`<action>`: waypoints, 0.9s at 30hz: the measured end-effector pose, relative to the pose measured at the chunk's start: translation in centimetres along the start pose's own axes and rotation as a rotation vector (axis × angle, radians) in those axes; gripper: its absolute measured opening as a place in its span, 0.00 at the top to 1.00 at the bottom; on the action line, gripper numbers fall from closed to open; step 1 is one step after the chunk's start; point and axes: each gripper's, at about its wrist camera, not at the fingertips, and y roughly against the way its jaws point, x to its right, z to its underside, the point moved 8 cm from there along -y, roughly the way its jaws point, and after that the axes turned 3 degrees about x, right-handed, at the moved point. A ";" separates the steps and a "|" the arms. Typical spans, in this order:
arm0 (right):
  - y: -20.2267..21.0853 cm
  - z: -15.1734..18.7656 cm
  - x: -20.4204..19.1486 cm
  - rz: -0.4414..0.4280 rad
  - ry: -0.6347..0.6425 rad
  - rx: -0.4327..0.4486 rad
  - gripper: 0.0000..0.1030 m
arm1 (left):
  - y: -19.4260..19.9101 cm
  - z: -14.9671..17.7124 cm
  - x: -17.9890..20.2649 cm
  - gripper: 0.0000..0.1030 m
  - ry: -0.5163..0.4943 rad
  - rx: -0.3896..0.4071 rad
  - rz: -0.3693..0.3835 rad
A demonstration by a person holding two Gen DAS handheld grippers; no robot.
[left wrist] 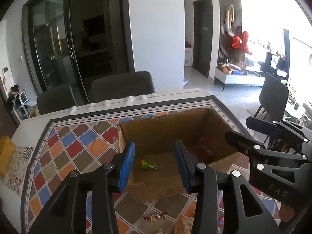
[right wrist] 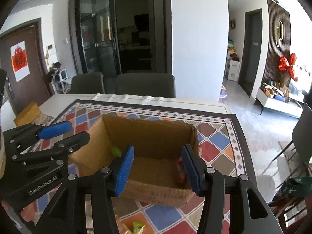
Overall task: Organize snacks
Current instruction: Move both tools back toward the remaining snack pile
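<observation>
Both tongs are hovering side by side over the open box (left wrist: pixel 171 134) on the tabletop (left wrist: pixel 78 146), left tongs (left wrist: pixel 156 163) and right tongs (right wrist: pixel 159 168) each standing parted, nothing between the pads. A green snack (left wrist: pixel 147 164) is lying on the box floor, a red one (right wrist: pixel 180 173) at its right side; more wrapped snacks (left wrist: pixel 155 217) are sitting on the tabletop just in front of the box.

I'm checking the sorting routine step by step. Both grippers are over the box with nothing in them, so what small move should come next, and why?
Probably draw the left gripper back toward the wrapped candy on the tablecloth in front of the cardboard box. Both grippers stand open and empty, the right gripper too. A green snack and a red packet already lie inside, while that candy is still outside.
</observation>
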 end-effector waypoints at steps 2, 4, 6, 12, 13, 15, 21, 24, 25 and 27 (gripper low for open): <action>1.0 0.2 -0.3 -0.002 0.001 0.013 0.49 | 1.5 0.3 0.4 0.57 -0.003 0.020 0.002; 2.4 0.7 -0.6 -0.012 -0.003 0.032 0.49 | 2.6 0.6 0.7 0.53 -0.009 0.036 0.003; 3.6 1.1 -0.6 -0.018 0.000 0.048 0.49 | 4.1 1.2 1.2 0.51 -0.024 0.059 0.005; 7.0 3.1 -1.2 -0.006 0.020 0.086 0.49 | 6.9 3.2 2.1 0.48 -0.033 0.094 0.014; 7.2 3.3 -1.3 -0.005 0.020 0.087 0.49 | 7.2 3.6 2.2 0.47 -0.032 0.096 0.015; 8.0 4.3 -1.6 -0.012 0.023 0.088 0.49 | 7.9 4.5 2.5 0.45 -0.029 0.100 0.019; 9.6 6.8 -1.8 -0.022 0.018 0.080 0.49 | 9.6 7.6 3.1 0.43 0.000 0.083 0.040; 10.4 8.0 -1.8 -0.023 0.014 0.074 0.49 | 10.2 9.1 3.5 0.41 0.005 0.067 0.048; 10.6 8.4 -1.8 -0.027 0.011 0.070 0.49 | 10.3 9.7 3.8 0.41 0.005 0.059 0.058; 11.1 9.1 -1.8 -0.029 0.005 0.064 0.49 | 10.5 10.6 4.2 0.40 0.004 0.048 0.061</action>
